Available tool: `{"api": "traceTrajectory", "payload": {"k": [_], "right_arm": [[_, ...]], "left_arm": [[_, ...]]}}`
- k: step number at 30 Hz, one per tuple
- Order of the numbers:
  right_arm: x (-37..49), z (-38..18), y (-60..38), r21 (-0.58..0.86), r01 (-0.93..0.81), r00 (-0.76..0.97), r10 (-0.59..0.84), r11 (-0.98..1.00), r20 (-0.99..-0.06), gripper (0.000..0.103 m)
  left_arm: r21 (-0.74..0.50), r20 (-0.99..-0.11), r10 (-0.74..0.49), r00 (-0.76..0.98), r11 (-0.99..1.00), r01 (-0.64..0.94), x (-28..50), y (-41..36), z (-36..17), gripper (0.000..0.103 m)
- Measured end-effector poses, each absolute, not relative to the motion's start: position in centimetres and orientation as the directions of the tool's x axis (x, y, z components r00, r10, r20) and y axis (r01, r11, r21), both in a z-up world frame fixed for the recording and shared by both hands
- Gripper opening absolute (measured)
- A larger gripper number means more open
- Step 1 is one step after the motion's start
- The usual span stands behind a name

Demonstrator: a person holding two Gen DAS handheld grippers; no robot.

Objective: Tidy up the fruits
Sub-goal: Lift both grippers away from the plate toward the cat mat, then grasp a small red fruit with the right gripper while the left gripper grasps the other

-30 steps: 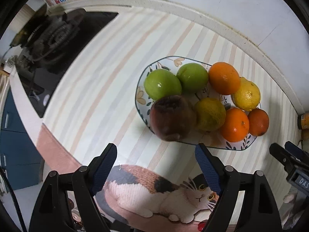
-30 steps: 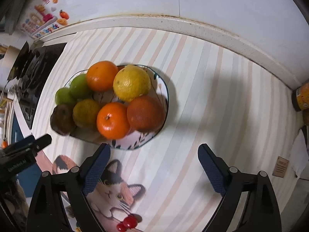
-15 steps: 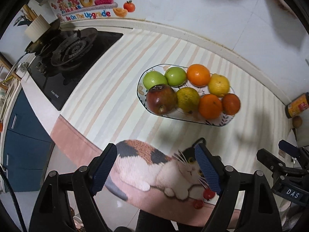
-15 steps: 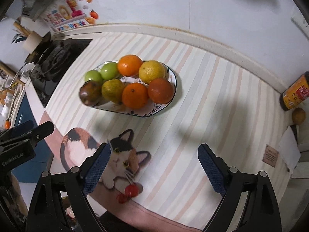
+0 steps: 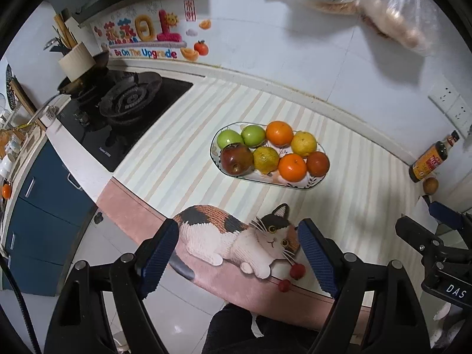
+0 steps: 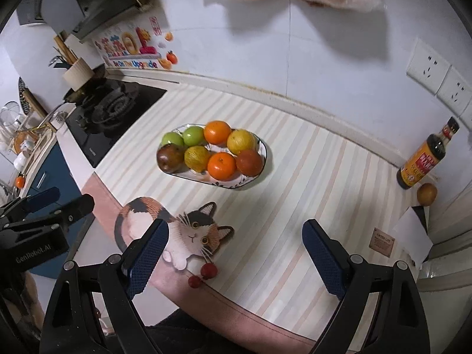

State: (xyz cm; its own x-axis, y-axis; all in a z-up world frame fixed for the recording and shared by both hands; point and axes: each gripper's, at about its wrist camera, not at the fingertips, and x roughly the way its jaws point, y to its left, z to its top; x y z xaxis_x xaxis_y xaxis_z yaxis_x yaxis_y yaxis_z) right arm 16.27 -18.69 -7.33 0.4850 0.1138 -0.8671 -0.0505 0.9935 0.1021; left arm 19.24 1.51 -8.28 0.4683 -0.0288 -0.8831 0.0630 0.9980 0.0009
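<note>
An oval patterned plate sits mid-counter and holds several fruits: two green apples, a dark red apple, oranges and yellow citrus. My left gripper is open and empty, held high above the counter's front edge. My right gripper is open and empty, also high and back from the plate. The right gripper shows in the left wrist view, and the left gripper in the right wrist view.
A gas stove lies left of the plate. A sauce bottle and a small round fruit stand at the right by the wall. A cat picture and the striped mat cover the counter.
Both grippers have pulled up and back from the plate, which now looks smaller and farther. Both stay open and empty. The fruits have not moved.
</note>
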Motion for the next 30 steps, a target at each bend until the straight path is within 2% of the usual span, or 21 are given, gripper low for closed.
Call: {"api": "traceTrajectory", "payload": {"k": [9, 16, 18, 21, 23, 28, 30], "right_arm": [[13.7, -3.7, -18.8, 0.122, -0.061, 0.544, 0.135, 0.991, -0.828, 0.094], [13.8, -4.8, -19.1, 0.153, -0.052, 0.517, 0.158, 0.987, -0.841, 0.094], [14.6, -6.6, -19.5, 0.182, -0.042, 0.472, 0.180, 0.982, -0.863, 0.094], [16.2, -11.3, -19.9, 0.268, -0.018, 0.368, 0.256, 0.963, -0.894, 0.094], [17.1, -14.6, -20.0, 0.322, -0.003, 0.306, 0.307, 0.947, -0.901, 0.092], [19.0, -25.0, -19.1, 0.457, 0.104, 0.082, 0.451, 0.883, -0.889, 0.065], [19.2, -28.0, -18.4, 0.475, 0.146, 0.020, 0.477, 0.868, -0.879, 0.062]], "left_arm": [[-0.023, -0.856, -0.051, 0.514, 0.998, 0.062, 16.6, 1.5, -5.8, 0.083], [-0.032, -0.858, -0.061, 0.510, 0.997, 0.066, 16.3, 1.4, -5.7, 0.083], [-0.040, -0.866, -0.068, 0.496, 0.997, 0.067, 16.6, 1.5, -6.5, 0.083], [-0.016, -0.889, -0.042, 0.456, 0.998, 0.061, 17.4, 1.7, -8.9, 0.096], [0.014, -0.906, -0.009, 0.423, 0.999, 0.051, 18.1, 1.8, -11.0, 0.098], [0.109, -0.942, 0.101, 0.320, 0.994, 0.007, 19.4, 2.5, -17.2, 0.098], [0.141, -0.952, 0.136, 0.274, 0.990, -0.004, 19.6, 2.8, -19.6, 0.098]]}}
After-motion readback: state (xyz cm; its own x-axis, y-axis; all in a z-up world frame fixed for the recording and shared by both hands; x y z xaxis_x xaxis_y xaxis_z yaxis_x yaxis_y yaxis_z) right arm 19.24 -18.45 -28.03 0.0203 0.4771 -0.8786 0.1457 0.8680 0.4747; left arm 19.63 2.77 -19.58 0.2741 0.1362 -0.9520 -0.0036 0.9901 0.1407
